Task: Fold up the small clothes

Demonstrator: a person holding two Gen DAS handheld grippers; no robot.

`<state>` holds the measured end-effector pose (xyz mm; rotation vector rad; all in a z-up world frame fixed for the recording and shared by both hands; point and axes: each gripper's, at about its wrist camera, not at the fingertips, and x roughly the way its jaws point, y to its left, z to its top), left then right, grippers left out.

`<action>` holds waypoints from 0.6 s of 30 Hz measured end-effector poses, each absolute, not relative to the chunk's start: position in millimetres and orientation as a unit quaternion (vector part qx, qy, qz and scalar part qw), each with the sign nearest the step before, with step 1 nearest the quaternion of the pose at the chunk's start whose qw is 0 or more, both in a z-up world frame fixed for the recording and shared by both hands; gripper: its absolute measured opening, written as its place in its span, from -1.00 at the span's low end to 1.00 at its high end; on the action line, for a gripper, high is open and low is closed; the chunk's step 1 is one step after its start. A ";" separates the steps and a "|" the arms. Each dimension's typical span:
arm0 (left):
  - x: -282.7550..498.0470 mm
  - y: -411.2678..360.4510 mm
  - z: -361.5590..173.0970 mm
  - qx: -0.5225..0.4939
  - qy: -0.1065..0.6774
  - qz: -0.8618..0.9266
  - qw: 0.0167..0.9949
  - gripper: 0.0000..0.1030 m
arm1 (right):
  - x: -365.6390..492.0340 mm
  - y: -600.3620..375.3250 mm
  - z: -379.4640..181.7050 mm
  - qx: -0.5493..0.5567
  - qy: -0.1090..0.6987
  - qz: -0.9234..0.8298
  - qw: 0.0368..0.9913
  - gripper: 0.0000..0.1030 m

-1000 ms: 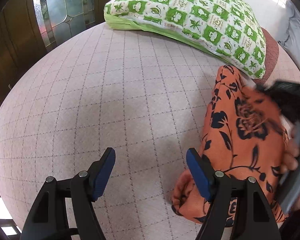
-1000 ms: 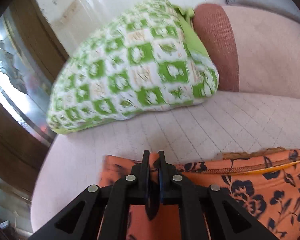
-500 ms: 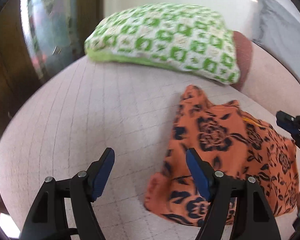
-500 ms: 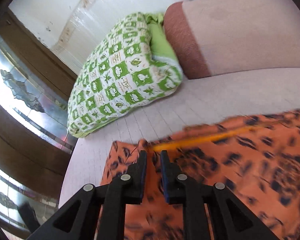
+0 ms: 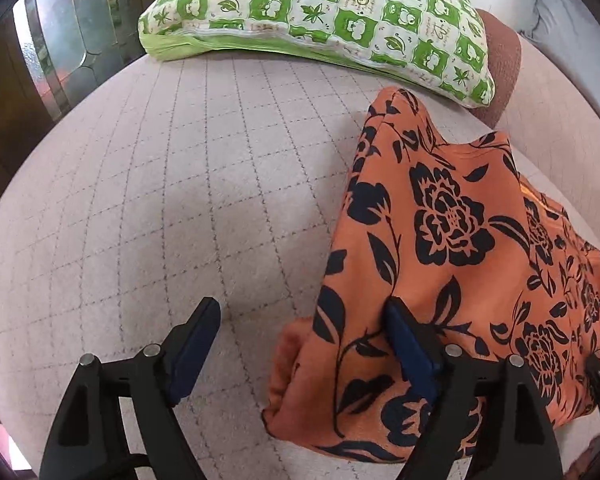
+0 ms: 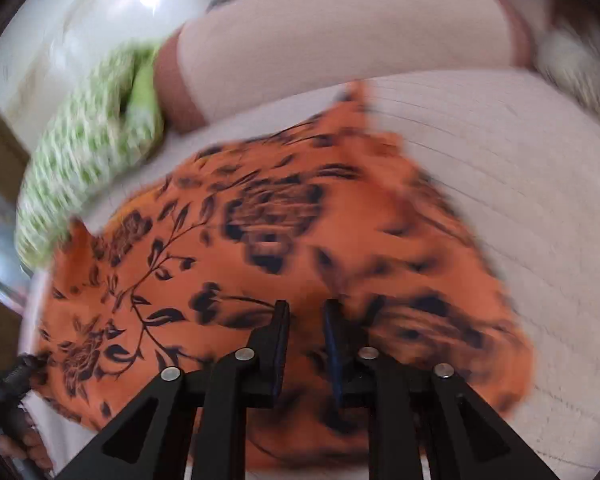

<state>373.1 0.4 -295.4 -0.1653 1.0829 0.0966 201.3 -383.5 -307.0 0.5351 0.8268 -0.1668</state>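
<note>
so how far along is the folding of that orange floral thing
Partly done: the orange floral garment lies doubled over on the couch seat, one fold in. In hand: nothing gripped; the left claw is open, the right claw slightly parted above the cloth. Left: further folds, probably.

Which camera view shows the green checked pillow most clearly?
The left wrist view: the green checked pillow is sharp there, lying at the far edge of the sofa seat, its leaf and frog squares readable. The right wrist view shows only a blurred green-white smear of it at the left.
</note>
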 end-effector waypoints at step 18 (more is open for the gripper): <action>336.1 18.7 -294.3 -0.155 0.504 0.080 0.846 0.65 | 146.8 -400.4 -297.3 0.397 0.411 -0.024 0.820 -0.39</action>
